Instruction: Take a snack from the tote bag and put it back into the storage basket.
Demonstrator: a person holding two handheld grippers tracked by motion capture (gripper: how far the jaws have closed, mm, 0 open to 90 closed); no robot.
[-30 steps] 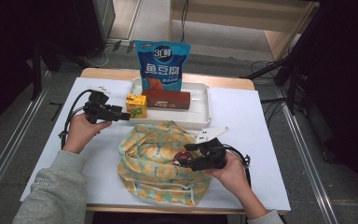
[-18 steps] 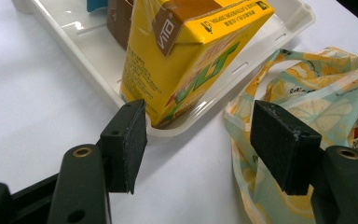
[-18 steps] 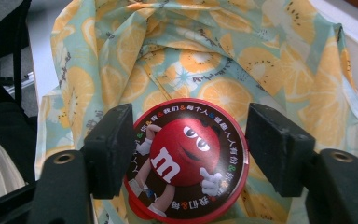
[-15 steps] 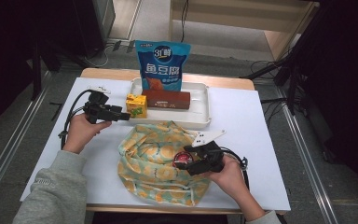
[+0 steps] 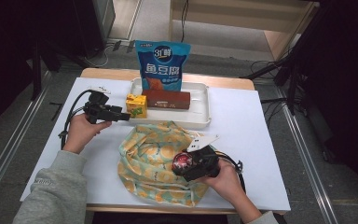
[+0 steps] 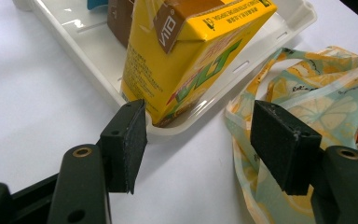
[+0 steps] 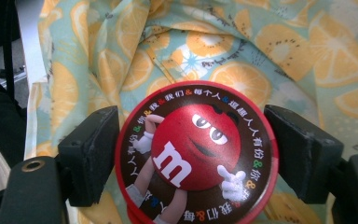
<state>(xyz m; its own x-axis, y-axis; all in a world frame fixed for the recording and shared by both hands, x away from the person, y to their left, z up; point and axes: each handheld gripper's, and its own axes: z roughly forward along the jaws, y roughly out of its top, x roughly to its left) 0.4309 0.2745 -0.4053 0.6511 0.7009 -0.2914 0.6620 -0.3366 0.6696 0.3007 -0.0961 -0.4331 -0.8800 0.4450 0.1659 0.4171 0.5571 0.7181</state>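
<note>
Fruit-print bag [image 5: 156,161] is the big thing to mind first: it lies spread on the white table [image 5: 242,126] in front of the tray [image 5: 200,122], and your right gripper [image 5: 189,164] hovers over its right side with the M&M's tub [image 7: 196,151] sitting on the cloth between the jaws. Those jaws have just been opening, and the right gripper view shows a sliver of gap at the right pad, while the left pad [image 7: 93,156] sits right at the rim, so I judge the tub let go. Draw the gripper straight back along its own line so neither pad tips or rolls the tub, and check that it settles in a fold instead of on a slope.

Your left gripper [image 6: 200,149] waits with its jaws spread and empty, just in front of the yellow drink carton [image 6: 186,56] standing in the tray's near corner. Keep it clear of the rim.

The tub is round, red-rimmed, with a dark lid showing a red candy character ringed by small print.
</note>
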